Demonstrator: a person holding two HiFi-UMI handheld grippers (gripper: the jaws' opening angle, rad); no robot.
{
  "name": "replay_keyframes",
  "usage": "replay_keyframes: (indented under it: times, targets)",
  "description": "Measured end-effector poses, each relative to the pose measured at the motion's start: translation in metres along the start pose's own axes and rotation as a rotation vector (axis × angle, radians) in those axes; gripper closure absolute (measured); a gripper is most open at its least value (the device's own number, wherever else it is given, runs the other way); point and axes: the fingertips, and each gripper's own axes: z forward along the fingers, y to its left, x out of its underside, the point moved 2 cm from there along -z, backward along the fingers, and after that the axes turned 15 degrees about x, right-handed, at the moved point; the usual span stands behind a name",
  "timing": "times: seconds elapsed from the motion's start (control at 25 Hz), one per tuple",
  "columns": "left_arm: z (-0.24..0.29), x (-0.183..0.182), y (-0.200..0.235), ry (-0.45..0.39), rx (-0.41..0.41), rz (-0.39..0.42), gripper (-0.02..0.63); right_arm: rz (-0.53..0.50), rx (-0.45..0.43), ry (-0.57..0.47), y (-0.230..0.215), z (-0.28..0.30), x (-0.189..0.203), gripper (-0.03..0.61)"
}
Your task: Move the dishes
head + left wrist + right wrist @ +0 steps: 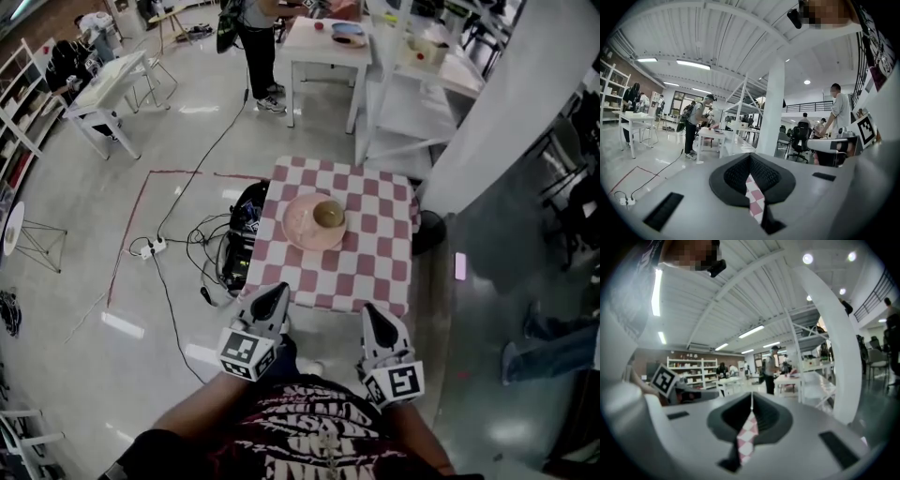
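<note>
The pink plate (298, 225) sits near the middle of the table with the red-and-white checked cloth (375, 272), and 1 olive-brown bowl (328, 215) stands on it, toward the plate's right side. What the bowl holds cannot be made out. Both dishes lie well ahead of the 2 grippers, roughly on the line between them, and neither gripper touches them. The left gripper (278, 291) hangs at the table's near edge with its tip just over the cloth. In the left gripper view its dark pads meet at the tips with nothing between them, and only a sliver of checked cloth shows through the slot below. The right gripper (373, 314) is beside it at the same near edge. Its jaws are likewise closed tip to tip and empty, with the same strip of cloth seen through the slot. Each gripper carries 1 black-and-white square marker, which bears a pattern and no words. The person's dark shirt (319, 431) has white lettering that is too broken up to read. Farther off, a white table (323, 52) holds 1 bluish dish (349, 33), and its contents are unclear.
</note>
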Motion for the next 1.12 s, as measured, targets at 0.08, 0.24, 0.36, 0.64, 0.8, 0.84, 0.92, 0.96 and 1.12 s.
replay_keyframes:
  times: [0.08, 0.24, 0.36, 0.64, 0.8, 0.84, 0.92, 0.96, 1.12]
  targets:
    - [0.005, 0.001, 0.01, 0.004, 0.001, -0.005, 0.588, 0.0, 0.003, 0.01, 0.001, 0.011, 0.0, 0.545]
    - [0.016, 0.006, 0.032, 0.024, 0.006, -0.028, 0.588, 0.01, 0.014, 0.024, 0.002, 0.031, 0.004, 0.545]
    - [0.025, 0.008, 0.048, 0.034, 0.017, -0.045, 0.588, 0.012, 0.03, 0.056, 0.002, 0.046, 0.008, 0.545]
    - [0.043, 0.0, 0.089, 0.045, 0.039, -0.056, 0.588, 0.018, 0.041, 0.079, 0.013, 0.088, 0.004, 0.545]
    - [0.049, -0.008, 0.114, 0.039, 0.05, -0.059, 0.588, 0.007, 0.042, 0.091, 0.024, 0.112, 0.001, 0.545]
    - [0.052, -0.009, 0.12, 0.038, 0.053, -0.061, 0.588, 0.004, 0.043, 0.091, 0.027, 0.12, 0.0, 0.545]
    - [0.057, -0.012, 0.134, 0.034, 0.061, -0.068, 0.588, -0.008, 0.043, 0.086, 0.033, 0.133, -0.004, 0.545]
    - [0.061, -0.014, 0.141, 0.03, 0.066, -0.072, 0.588, -0.014, 0.044, 0.085, 0.036, 0.139, -0.007, 0.545]
    - [0.075, -0.026, 0.162, 0.007, 0.097, -0.075, 0.588, -0.037, 0.056, 0.087, 0.046, 0.162, -0.017, 0.545]
